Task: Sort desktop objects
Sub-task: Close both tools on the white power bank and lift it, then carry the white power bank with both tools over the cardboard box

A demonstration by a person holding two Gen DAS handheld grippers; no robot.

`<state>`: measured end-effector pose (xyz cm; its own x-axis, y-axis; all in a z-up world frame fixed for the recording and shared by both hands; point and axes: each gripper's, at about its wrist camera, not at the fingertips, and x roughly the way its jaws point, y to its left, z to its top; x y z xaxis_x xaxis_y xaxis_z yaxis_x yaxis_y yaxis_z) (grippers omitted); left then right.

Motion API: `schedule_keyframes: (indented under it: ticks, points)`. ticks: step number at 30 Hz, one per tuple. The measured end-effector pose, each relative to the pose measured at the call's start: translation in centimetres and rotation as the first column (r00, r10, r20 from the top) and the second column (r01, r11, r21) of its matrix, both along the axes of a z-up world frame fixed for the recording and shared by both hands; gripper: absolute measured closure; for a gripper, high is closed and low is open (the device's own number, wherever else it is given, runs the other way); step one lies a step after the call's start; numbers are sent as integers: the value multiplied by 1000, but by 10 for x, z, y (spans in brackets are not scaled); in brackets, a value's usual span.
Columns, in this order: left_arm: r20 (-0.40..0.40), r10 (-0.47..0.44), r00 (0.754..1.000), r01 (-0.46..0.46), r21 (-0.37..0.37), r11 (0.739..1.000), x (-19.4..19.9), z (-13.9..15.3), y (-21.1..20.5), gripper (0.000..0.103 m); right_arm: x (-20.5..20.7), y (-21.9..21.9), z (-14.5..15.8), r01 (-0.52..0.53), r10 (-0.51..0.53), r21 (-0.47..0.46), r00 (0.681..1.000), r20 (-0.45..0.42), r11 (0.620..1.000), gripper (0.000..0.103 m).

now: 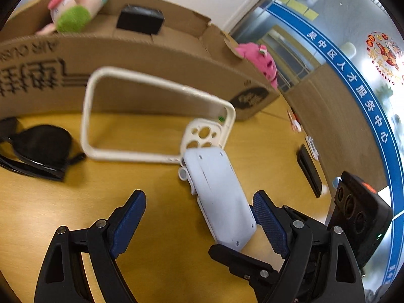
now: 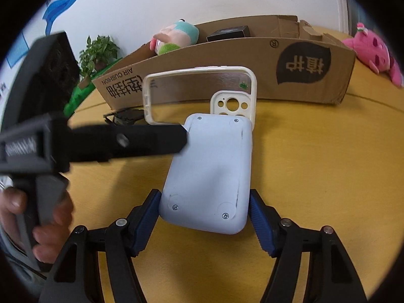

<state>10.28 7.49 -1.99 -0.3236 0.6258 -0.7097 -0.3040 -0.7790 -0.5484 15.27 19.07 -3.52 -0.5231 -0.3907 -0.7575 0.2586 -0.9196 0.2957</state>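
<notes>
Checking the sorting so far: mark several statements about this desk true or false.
1. The pale device sits between the jaws of the right gripper. True.
2. The jaws of the left gripper are shut. False: they stand wide apart.
3. The black box lies inside the cardboard box. True.
4. The all-pink plush toy lies inside the cardboard box. False: it lies outside, past the box's end.
5. The sunglasses are in the cardboard box. False: they lie on the table in front of it.
</notes>
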Motion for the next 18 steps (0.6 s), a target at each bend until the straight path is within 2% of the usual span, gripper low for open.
schedule_keyframes:
  ticks: [3,5,6,7,8,14,18]
  points:
    - [7,-18,1000,18,17,1000,2,-6,8,14,1,6,0,-4,6,-87,1000,19,996,35]
    - [13,-32,999,32,30,999,2,-7,12,22,3,5,0,-17,20,-111,1000,22,994,35]
    - [21,-42,999,41,36,999,2,-9,14,35,3,4,0,-24,26,-113,999,21,993,35]
    - [34,-54,998,53,43,998,2,-11,16,54,4,1,1,-31,34,-115,999,20,993,35]
    - [51,-67,996,64,50,997,3,-15,18,60,5,-2,1,-44,47,-122,999,18,992,35]
    - [52,-44,998,41,50,998,7,-16,13,59,7,-12,1,-67,68,-94,998,6,993,35]
    - [10,-49,999,49,30,998,14,-4,14,60,14,-16,7,-83,82,-69,997,-18,994,35]
